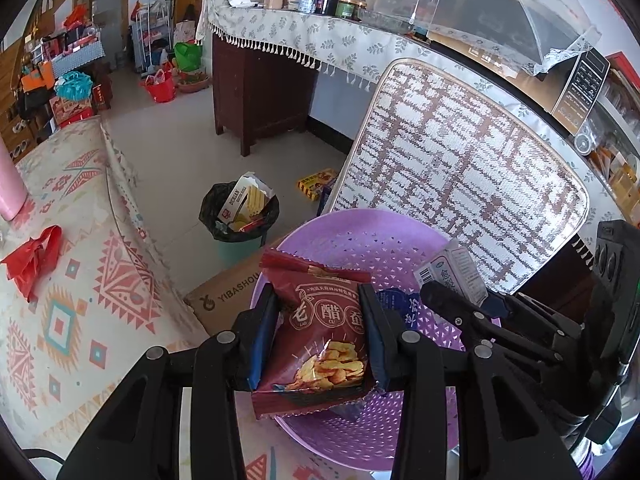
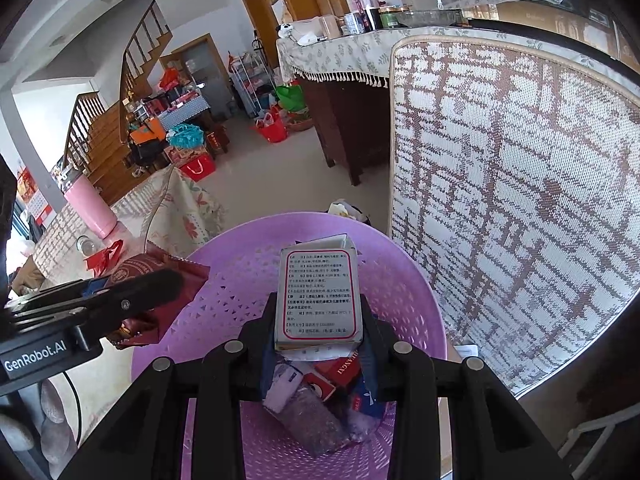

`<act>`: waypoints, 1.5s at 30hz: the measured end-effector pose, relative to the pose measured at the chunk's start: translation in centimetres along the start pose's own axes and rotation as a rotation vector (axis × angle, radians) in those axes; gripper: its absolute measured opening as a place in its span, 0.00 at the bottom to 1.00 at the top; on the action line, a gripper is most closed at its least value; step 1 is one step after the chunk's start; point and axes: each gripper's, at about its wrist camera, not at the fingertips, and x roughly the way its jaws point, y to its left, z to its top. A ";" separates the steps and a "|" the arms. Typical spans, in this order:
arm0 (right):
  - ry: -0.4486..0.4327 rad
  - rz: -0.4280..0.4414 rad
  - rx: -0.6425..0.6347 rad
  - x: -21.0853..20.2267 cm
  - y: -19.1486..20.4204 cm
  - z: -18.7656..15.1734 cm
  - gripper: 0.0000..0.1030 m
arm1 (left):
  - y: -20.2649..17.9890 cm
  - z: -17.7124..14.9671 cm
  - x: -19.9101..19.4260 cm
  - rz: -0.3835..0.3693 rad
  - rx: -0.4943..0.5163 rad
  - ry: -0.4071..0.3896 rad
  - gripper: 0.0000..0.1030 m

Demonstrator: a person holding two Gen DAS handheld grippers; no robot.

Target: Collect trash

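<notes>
While both grippers hover over purple basket (image 1: 360, 240), each clamps trash. Left gripper (image 1: 325, 334) grips red snack bag (image 1: 320, 320) by its sides; bag's long axis runs along fingers, sealed top pointing away toward bin (image 1: 236, 216) on floor. Right gripper (image 2: 319, 330) grips grey box (image 2: 318, 296) at near end; long axis along fingers, far end pointing toward chair back (image 2: 520, 200), printed face up.

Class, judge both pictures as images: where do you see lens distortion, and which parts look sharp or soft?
Left wrist view: fisheye bends the counter edge, corners go black, the snack bag is sharp. Right wrist view: the chair back bulges, the box print is crisp but too small to read, the staircase is soft.
</notes>
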 end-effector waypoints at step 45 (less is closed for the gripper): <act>-0.068 0.012 0.018 -7.4 2.3 -3.2 0.54 | -0.7 -6.9 -15.6 0.265 0.031 -0.391 0.96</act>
